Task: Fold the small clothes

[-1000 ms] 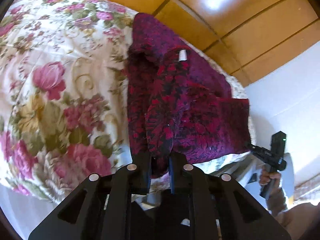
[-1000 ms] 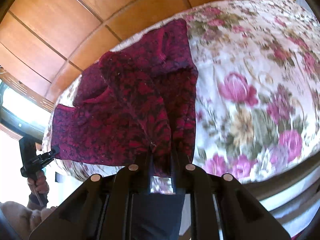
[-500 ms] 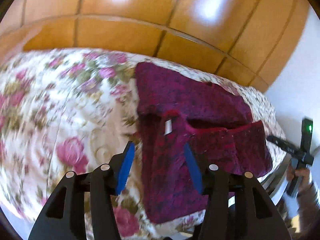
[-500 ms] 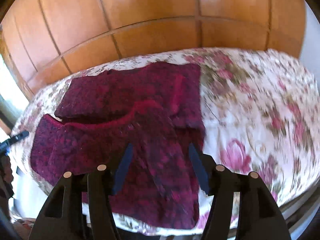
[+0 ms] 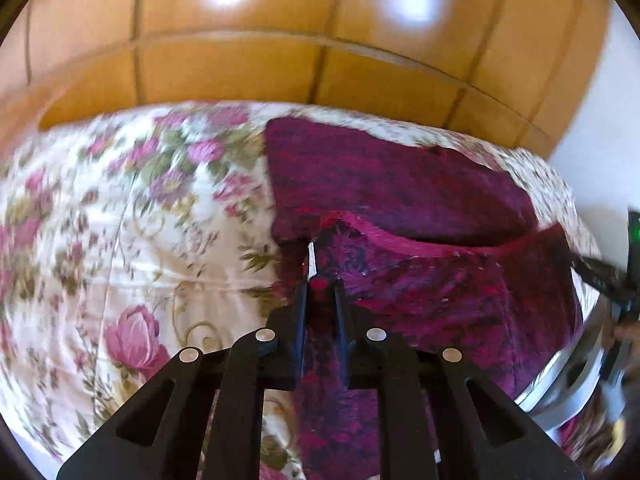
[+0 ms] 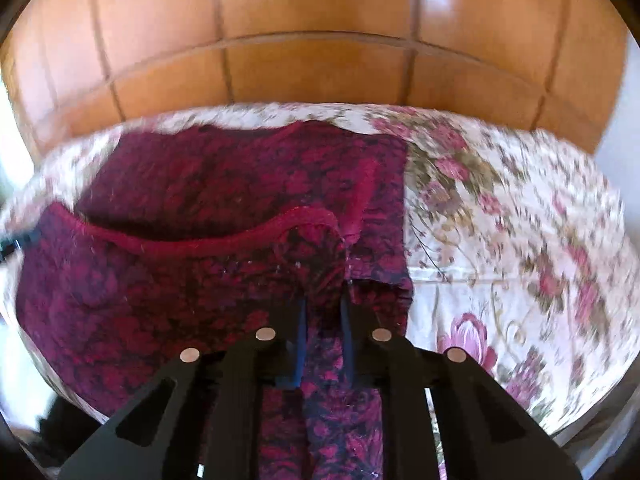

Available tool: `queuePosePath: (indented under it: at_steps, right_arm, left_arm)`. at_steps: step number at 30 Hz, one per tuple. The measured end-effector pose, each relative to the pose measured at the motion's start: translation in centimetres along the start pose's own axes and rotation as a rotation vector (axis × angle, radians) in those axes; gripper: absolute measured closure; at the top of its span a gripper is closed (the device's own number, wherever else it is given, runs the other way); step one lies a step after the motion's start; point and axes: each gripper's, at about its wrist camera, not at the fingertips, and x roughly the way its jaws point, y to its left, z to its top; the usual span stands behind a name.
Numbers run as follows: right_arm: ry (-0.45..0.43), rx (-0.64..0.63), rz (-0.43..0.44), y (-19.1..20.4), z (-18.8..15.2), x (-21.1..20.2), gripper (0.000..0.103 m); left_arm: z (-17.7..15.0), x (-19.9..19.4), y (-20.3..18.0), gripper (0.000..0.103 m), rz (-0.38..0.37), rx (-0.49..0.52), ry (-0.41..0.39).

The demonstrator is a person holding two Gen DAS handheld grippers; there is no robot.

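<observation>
A dark red patterned knit garment (image 5: 400,208) lies partly folded on a floral bedspread (image 5: 120,220); it also shows in the right wrist view (image 6: 200,208). My left gripper (image 5: 321,292) is shut on the garment's near left part, beside a small white label (image 5: 311,258). My right gripper (image 6: 323,304) is shut on the garment's near right part, just below the red collar trim (image 6: 224,242). The fabric runs back between each pair of fingers and hides the pads.
A wooden panelled headboard (image 5: 280,40) rises behind the bed and shows in the right wrist view too (image 6: 320,40). The other hand-held gripper (image 5: 624,276) shows at the right edge, past the bed's corner. A white wall (image 5: 600,140) stands at the right.
One second ago both grippers held the garment up. Half a second ago both were open above it. Now both are shut on its near parts, low over the bed.
</observation>
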Motion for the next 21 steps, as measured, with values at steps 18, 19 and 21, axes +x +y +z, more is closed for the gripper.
queuePosePath:
  at_steps: [18, 19, 21]
  right_arm:
    - [0.027, -0.057, -0.067, 1.3, -1.9, 1.3, 0.083]
    - [0.031, -0.064, -0.070, 1.3, -2.1, 1.4, 0.083]
    - [0.037, -0.050, -0.073, 1.0, -2.2, 1.9, 0.082]
  left_arm:
    - [-2.9, 1.3, -0.9, 0.085, -0.031, 0.010, -0.020]
    - [-3.0, 1.3, -1.0, 0.085, -0.026, 0.013, -0.023]
    - [-3.0, 1.8, -1.1, 0.085, -0.006, 0.022, -0.022]
